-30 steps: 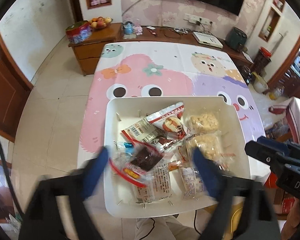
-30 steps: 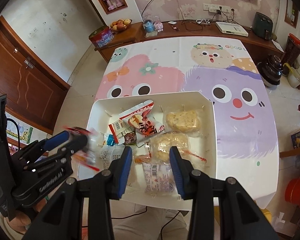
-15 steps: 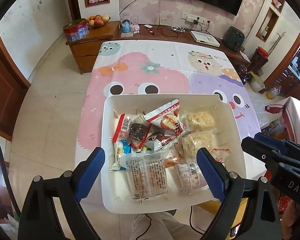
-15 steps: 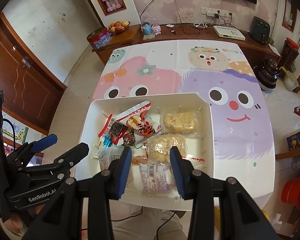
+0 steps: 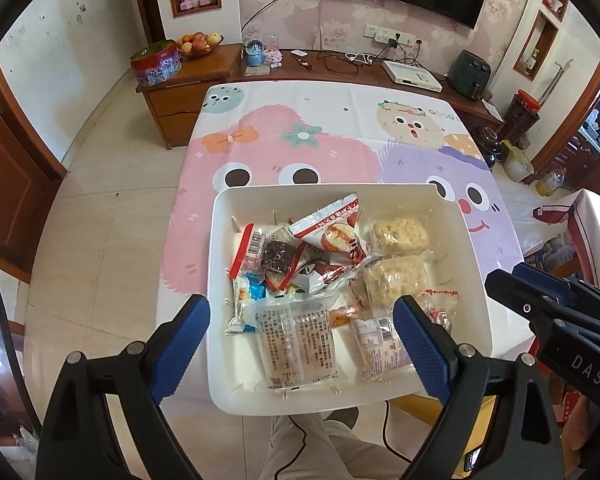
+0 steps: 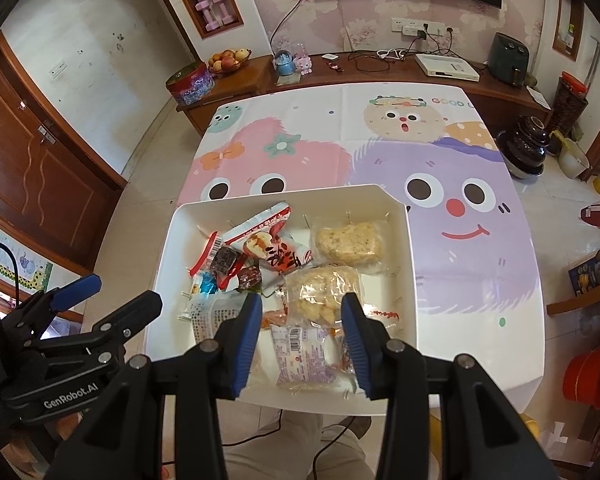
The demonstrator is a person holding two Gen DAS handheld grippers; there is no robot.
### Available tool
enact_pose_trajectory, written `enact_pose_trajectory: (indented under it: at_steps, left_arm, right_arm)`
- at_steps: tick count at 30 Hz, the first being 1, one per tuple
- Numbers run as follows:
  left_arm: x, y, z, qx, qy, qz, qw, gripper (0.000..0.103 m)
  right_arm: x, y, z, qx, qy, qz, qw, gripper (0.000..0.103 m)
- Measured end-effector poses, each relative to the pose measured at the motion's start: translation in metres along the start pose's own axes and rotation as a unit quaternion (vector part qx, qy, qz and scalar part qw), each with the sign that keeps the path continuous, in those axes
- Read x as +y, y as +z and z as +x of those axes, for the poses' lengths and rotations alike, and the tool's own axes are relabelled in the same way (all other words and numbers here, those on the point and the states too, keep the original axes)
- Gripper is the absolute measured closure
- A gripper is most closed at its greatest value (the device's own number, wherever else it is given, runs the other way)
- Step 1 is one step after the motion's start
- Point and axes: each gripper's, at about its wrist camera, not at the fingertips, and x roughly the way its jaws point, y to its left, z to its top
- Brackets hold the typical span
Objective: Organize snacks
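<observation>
So my left gripper [image 5: 300,340] was hanging over the near edge of the tray [image 5: 476,264] with its jaws spread wide and nothing in them, just hovering above the snacks. The tray sat at the near end of the table, on that cartoon monster tablecloth [image 5: 300,140]. Inside, going left to right: a red-edged pack [image 5: 249,249] with a dark brownie [image 5: 277,255] against it, a little blue candy [image 5: 256,291] below those, then the red and white pouch [image 5: 334,229] lying across the middle, and two puffed rice bars [image 5: 400,235] stacked toward the right side. Along the near wall were a big clear pack [image 5: 296,340] with printing on it and a smaller white one [image 6: 300,354] beside it. My right gripper [image 6: 300,320] was over that smaller one and the nearer rice bar, jaws partly apart, holding nothing, well above the snacks.
</observation>
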Motion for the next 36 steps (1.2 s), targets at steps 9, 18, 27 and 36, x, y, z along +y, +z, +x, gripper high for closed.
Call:
enact_pose_trajectory:
  at_steps: [9, 18, 27, 36]
  left_arm:
    - [-0.002, -0.004, -0.004, -0.004, 0.005, 0.001, 1.0000, 0.011]
    - [-0.011, -0.009, -0.020, -0.018, 0.015, 0.003, 0.9997, 0.010]
    - [-0.023, -0.004, -0.044, -0.043, 0.015, 0.008, 0.9989, 0.010]
    - [-0.038, -0.003, -0.064, -0.067, 0.016, 0.014, 0.9975, 0.010]
  right_arm:
    - [-0.002, -0.003, -0.004, -0.004, -0.002, 0.003, 1.000, 0.060]
    - [-0.002, -0.007, -0.022, -0.032, -0.011, -0.007, 0.999, 0.059]
    - [0.000, -0.007, -0.051, -0.076, -0.028, -0.021, 0.997, 0.056]
    - [-0.003, -0.008, -0.075, -0.105, -0.036, -0.021, 0.994, 0.049]
